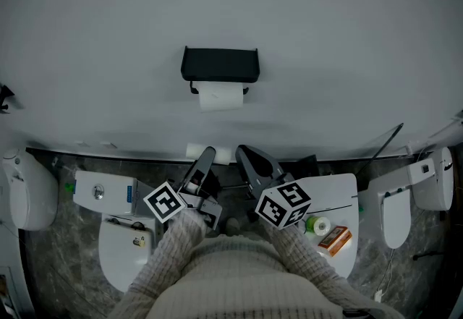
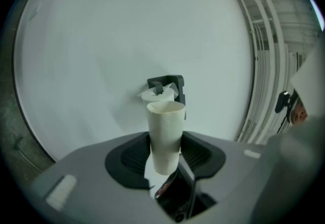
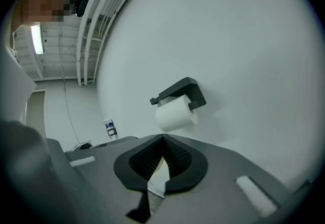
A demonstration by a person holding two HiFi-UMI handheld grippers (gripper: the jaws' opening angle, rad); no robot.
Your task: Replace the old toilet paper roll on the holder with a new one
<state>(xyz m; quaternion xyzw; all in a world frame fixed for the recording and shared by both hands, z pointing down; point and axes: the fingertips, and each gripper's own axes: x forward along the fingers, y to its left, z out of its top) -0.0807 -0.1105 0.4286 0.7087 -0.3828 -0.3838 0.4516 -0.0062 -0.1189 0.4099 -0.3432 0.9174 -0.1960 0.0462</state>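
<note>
A black wall holder [image 1: 220,64] carries a white toilet paper roll [image 1: 221,98] with a sheet hanging down. My left gripper [image 1: 205,158] sits below it, shut on a pale cardboard tube [image 2: 165,131] that stands between its jaws; the tube [image 1: 197,151] shows as a pale bar in the head view. Past the left gripper [image 2: 165,156] the holder [image 2: 172,83] and roll [image 2: 156,96] are straight ahead. My right gripper [image 1: 249,158] is beside the left one, jaws shut and empty. Beyond the right gripper [image 3: 162,139] are the holder [image 3: 179,90] and roll [image 3: 175,116], some way off.
White toilets stand at the far left [image 1: 25,191] and far right [image 1: 434,180]. A toilet tank [image 1: 105,193] sits below left. A white lid [image 1: 340,191] at the lower right bears a green roll [image 1: 317,225] and an orange box [image 1: 334,239]. A small bottle [image 3: 109,129] stands by the wall.
</note>
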